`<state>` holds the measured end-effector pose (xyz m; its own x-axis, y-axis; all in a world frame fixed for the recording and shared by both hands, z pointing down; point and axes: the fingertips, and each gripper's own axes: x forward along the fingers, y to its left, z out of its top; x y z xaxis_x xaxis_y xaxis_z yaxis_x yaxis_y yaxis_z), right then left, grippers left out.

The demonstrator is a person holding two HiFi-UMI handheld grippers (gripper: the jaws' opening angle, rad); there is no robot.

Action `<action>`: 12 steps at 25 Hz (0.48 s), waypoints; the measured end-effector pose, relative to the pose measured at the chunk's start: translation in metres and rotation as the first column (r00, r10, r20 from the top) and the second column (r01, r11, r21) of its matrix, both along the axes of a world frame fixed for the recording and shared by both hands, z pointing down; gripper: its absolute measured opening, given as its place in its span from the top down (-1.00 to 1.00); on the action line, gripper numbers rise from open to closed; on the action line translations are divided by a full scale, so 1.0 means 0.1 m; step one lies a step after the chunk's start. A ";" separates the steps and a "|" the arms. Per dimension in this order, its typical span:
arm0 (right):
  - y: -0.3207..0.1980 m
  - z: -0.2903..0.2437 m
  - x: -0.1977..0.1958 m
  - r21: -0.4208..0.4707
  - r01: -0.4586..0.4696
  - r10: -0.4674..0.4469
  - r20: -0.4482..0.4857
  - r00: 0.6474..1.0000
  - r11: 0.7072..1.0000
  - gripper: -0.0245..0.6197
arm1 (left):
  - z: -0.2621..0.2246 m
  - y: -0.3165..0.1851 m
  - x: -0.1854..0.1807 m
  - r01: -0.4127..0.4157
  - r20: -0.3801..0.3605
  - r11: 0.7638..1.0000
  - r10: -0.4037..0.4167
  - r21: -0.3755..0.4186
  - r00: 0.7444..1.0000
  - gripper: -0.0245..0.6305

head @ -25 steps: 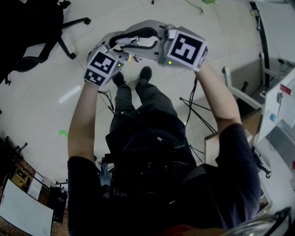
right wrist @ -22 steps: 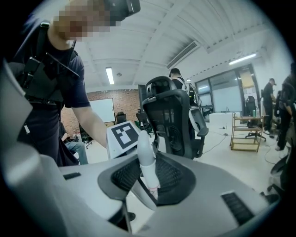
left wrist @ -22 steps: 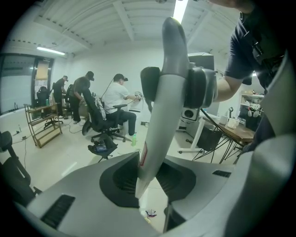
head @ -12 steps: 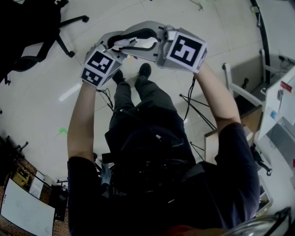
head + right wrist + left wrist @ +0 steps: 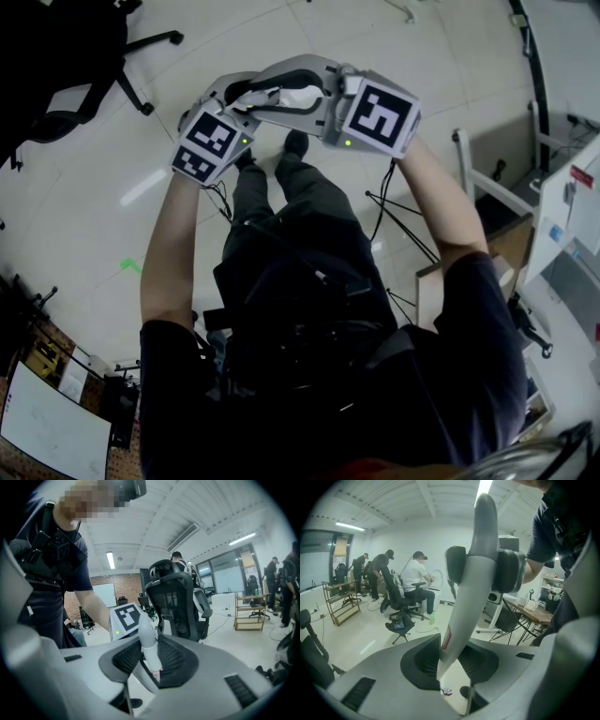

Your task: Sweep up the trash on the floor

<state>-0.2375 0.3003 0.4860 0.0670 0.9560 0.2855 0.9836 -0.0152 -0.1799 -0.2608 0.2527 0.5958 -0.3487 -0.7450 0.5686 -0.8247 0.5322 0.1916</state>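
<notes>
A grey-white handle [image 5: 471, 588] stands between the jaws of my left gripper [image 5: 449, 660], whose pads clamp it low down. Higher on that handle my right gripper [image 5: 485, 569] is clamped too. In the right gripper view the handle's rounded end [image 5: 146, 641] sits pinched in my right gripper [image 5: 150, 665], with the left gripper's marker cube [image 5: 127, 617] just behind. From the head view both grippers meet over the handle [image 5: 286, 94] above the person's shoes [image 5: 295, 145]. A small coloured scrap [image 5: 446, 692] lies on the floor beside a shoe, below the left jaws.
A black office chair [image 5: 84, 66] stands at the upper left, and a white desk frame [image 5: 487, 192] with cables [image 5: 398, 220] at the right. A green tape mark [image 5: 129, 266] is on the floor. People sit at chairs [image 5: 415, 581] across the room. Another office chair [image 5: 176, 602] stands close.
Both grippers have drifted slightly with the handle, keeping their grips. The small coloured scrap seen by the shoes earlier is now covered by the grippers in the head view.
</notes>
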 end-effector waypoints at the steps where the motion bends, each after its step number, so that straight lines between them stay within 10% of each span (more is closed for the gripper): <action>1: 0.00 0.00 0.02 -0.002 -0.001 0.000 -0.005 1.000 1.000 0.54 | 0.00 0.00 0.02 -0.003 -0.001 1.000 0.003 -0.002 1.000 0.64; 12: -0.04 -0.04 0.14 0.005 0.002 -0.002 0.011 1.000 1.000 0.54 | -0.03 -0.05 0.16 -0.038 -0.005 0.999 0.038 -0.023 0.999 0.64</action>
